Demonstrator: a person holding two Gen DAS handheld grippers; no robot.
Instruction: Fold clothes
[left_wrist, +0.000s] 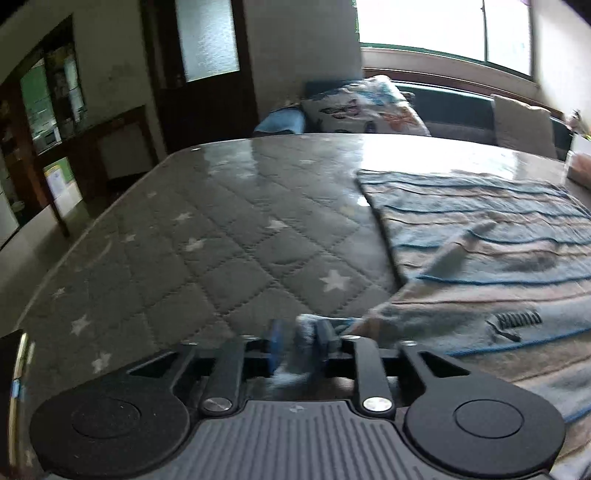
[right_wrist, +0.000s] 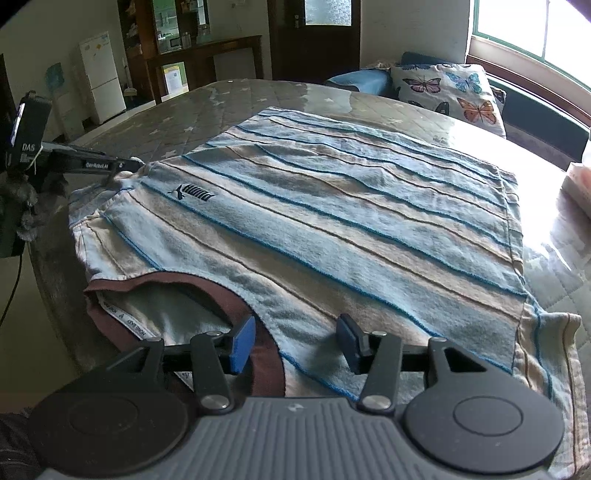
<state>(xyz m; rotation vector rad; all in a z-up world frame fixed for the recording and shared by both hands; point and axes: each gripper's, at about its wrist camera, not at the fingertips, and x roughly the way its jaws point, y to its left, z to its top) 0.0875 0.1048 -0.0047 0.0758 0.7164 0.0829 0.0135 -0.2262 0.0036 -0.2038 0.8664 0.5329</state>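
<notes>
Striped shirt (right_wrist: 332, 221) lying flat on the table (right_wrist: 240, 96), brown collar near at 6 o'clock, bottom edge far off at 12 o'clock. Blue and tan stripes running across, small dark logo toward 10 o'clock. Right sleeve hanging loose at 4 o'clock, not tucked in. Left side at 9 o'clock bunched up and lifted a little. Left tool (left_wrist: 298, 345) pressed together, pinching a bit of that shirt cloth between its blue pads, seen in the right view too as a dark arm touching the shirt edge at 9 o'clock. Right tool (right_wrist: 295, 341) spread wide, holding nothing, hovering just above the collar; whether touching the cloth or not, hard to tell. Looks like an early step: shirt laid out and smoothed, first side fold maybe just starting. Still to do, by the look of it: fold both sides in, tuck the sleeves, then fold top to bottom. Farther out, a butterfly pillow (right_wrist: 450, 92) at 1 o'clock, a bright window (right_wrist: 535, 33) at 2 o'clock, a white fridge (right_wrist: 101, 75) at 10 o'clock.
</notes>
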